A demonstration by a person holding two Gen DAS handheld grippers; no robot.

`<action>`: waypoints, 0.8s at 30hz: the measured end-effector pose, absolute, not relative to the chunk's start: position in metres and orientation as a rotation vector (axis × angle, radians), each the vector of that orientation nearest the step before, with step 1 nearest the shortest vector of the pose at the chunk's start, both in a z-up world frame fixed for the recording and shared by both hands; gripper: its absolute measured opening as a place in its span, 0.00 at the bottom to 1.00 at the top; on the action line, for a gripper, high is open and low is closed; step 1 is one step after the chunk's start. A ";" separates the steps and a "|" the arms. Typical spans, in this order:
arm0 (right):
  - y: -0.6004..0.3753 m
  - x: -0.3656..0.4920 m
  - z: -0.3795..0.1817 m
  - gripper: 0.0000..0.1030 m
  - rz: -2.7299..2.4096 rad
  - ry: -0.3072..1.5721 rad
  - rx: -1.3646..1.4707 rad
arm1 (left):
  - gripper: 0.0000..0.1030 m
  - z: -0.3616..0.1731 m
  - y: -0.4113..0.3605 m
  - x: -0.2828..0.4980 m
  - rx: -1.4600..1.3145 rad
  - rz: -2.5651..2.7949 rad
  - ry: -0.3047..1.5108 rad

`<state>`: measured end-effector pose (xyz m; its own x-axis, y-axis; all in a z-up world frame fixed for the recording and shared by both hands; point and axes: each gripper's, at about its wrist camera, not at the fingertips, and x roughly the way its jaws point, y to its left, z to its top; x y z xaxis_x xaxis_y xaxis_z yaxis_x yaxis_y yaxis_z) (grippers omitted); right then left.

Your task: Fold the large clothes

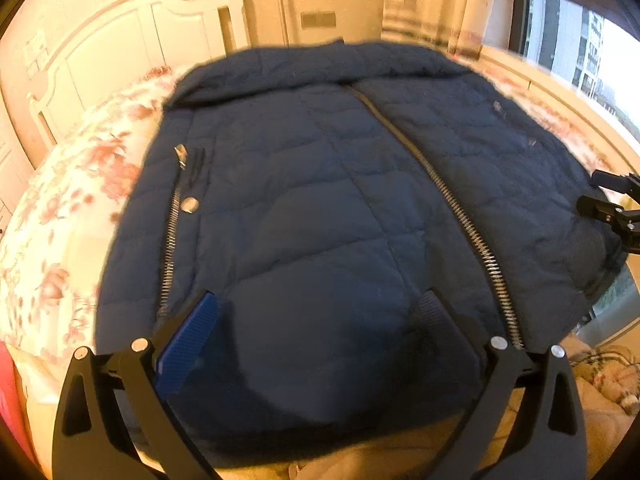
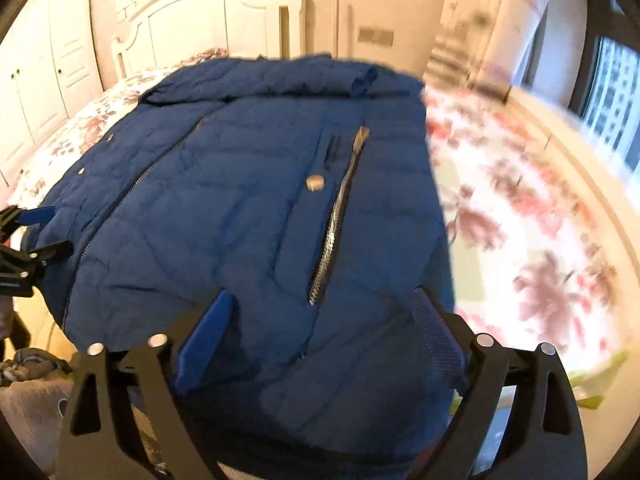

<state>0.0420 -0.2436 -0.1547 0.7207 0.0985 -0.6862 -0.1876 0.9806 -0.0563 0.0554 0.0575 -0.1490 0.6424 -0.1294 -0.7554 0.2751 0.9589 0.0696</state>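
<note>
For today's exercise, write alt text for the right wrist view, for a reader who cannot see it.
A blue quilted jacket lies zipped and spread flat on a bed with a floral sheet. The right gripper hangs open over the hem, near a metal pocket zip; the left gripper shows at the left edge.

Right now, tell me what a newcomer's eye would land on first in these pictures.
A big navy-blue quilted jacket spread flat fills the middle, lying on a white bedspread with pink flowers. Its long silver metal front zipper runs diagonally down the padding, with a shorter silver pocket zipper beside a round metal snap. Both black tools, left tool and right tool, stand open over the near hem.
</note>
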 end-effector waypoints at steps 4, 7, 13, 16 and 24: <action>-0.221 0.030 -0.147 0.85 0.266 0.695 -0.136 | 0.98 -0.142 0.089 0.047 0.154 -0.137 0.798; -0.195 0.033 -0.160 0.85 0.298 0.718 -0.225 | 0.98 -0.158 0.126 0.056 0.070 -0.064 0.864; -0.209 0.040 -0.165 0.86 0.310 0.786 -0.185 | 0.98 -0.160 0.153 0.053 0.024 -0.069 0.854; -0.256 0.031 -0.152 0.86 0.264 0.753 -0.075 | 0.98 -0.156 0.175 0.045 -0.069 -0.095 0.831; -0.343 -0.002 -0.177 0.84 0.199 0.777 0.180 | 0.98 -0.169 0.217 0.043 -0.225 -0.091 0.842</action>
<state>-0.0019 -0.3427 -0.1771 0.6961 0.2434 -0.6754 -0.1113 0.9660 0.2334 0.0427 0.2167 -0.1691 0.6641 -0.1686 -0.7284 -0.0091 0.9723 -0.2334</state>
